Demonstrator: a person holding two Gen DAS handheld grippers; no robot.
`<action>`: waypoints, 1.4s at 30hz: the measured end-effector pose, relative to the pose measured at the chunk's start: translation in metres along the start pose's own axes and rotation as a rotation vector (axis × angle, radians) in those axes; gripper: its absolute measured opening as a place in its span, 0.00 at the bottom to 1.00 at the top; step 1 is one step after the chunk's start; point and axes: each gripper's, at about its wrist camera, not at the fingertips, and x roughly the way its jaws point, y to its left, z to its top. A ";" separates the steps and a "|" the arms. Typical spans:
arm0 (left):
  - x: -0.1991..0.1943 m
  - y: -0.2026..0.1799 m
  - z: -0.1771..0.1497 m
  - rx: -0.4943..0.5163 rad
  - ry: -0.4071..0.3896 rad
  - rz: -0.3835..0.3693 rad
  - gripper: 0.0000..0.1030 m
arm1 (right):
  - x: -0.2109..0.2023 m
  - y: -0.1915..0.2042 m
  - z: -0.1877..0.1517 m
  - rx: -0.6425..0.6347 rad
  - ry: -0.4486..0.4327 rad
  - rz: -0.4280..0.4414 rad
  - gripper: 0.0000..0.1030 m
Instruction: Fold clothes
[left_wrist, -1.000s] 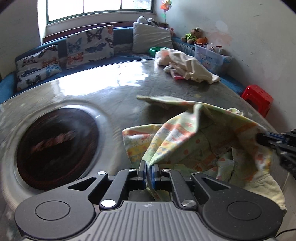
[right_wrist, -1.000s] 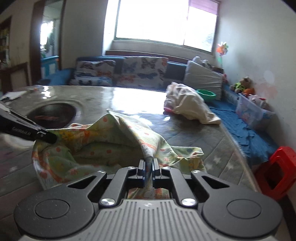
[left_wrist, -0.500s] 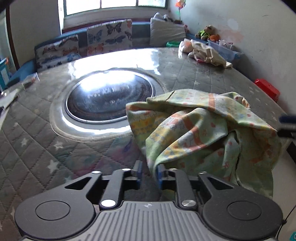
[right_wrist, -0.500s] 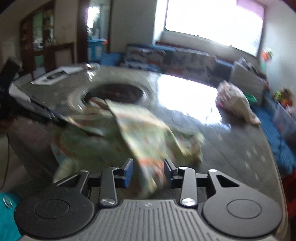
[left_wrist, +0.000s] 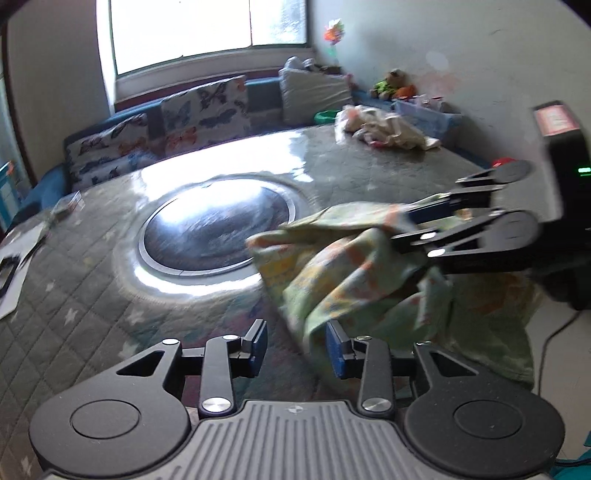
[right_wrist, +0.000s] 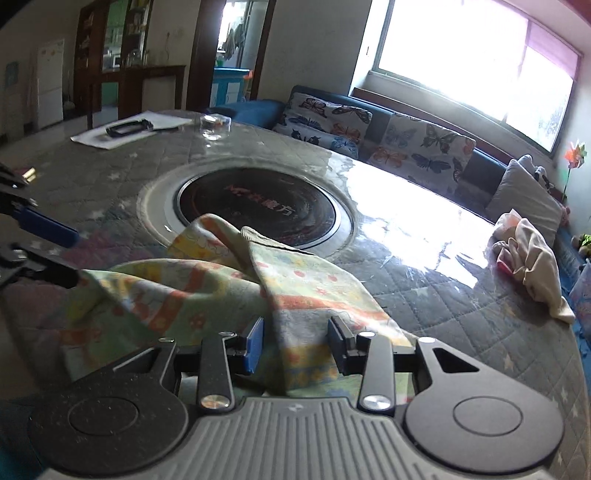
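Grippers at the round table (right_wrist: 461, 295), both with fingers spread apart. Left gripper (left_wrist: 295, 345) stood open just left of the patterned cloth (left_wrist: 369, 280), a fold hanging beside its right pad. That cloth lay crumpled on the table edge nearest the cameras, right of the dark glass inset (right_wrist: 258, 206). Right gripper (right_wrist: 295, 345) was open with cloth draped between its pads, ungripped. Cream clothes pile (right_wrist: 528, 258) sat at the table's far right.

Two tongs (left_wrist: 295, 341) (right_wrist: 295, 345), two garments (right_wrist: 295, 291) (right_wrist: 532, 258), one glass (right_wrist: 215, 126)
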 end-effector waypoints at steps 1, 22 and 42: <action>0.001 -0.005 0.002 0.014 -0.007 -0.013 0.37 | 0.000 -0.002 -0.001 0.000 -0.008 -0.017 0.19; 0.099 -0.093 0.053 0.226 -0.006 -0.123 0.37 | -0.110 -0.152 -0.123 0.566 -0.035 -0.488 0.05; 0.037 0.051 0.036 -0.189 -0.086 0.123 0.03 | -0.091 -0.091 -0.099 0.386 -0.019 -0.209 0.47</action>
